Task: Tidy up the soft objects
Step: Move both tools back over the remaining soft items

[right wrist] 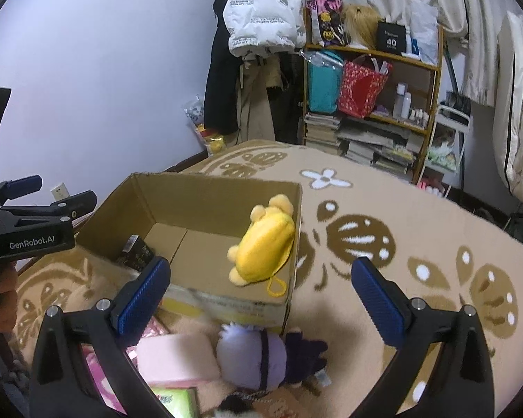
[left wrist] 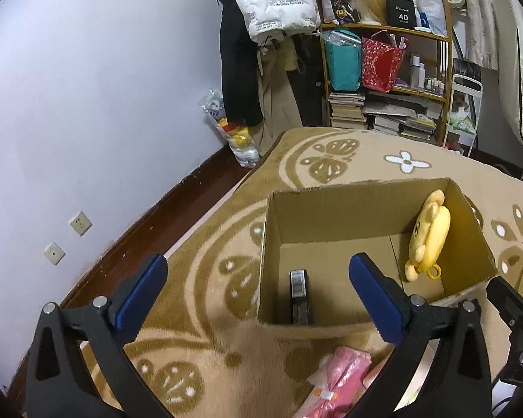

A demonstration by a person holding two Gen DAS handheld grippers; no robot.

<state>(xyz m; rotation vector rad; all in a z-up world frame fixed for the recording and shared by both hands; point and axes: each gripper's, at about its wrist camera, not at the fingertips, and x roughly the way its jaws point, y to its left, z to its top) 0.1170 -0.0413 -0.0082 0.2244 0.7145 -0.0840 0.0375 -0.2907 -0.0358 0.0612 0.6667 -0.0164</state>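
Note:
An open cardboard box (left wrist: pixel 331 209) (right wrist: pixel 164 195) stands on a tan patterned blanket. A yellow plush toy (left wrist: pixel 430 235) (right wrist: pixel 266 240) leans against the box's right inner wall. A dark object with a barcode label (left wrist: pixel 299 294) (right wrist: pixel 137 250) stands at the box's left side. My left gripper (left wrist: pixel 258 296) hangs open over the box's near left corner, nothing between its fingers. My right gripper (right wrist: pixel 261 296) is open above the box's near right corner. Below it lie a purple-haired doll (right wrist: pixel 258 351) and a pale pink soft block (right wrist: pixel 177 358). A pink packet (left wrist: pixel 338 379) lies in front of the box.
The blanket (right wrist: pixel 401 244) stretches to the right of the box. A shelf (left wrist: pixel 387 80) with bags, books and bottles stands behind, hung coats (left wrist: pixel 240 69) beside it. A wall and dark skirting (left wrist: pixel 150 216) run along the left. A green packet (right wrist: pixel 174 400) lies near the bottom edge.

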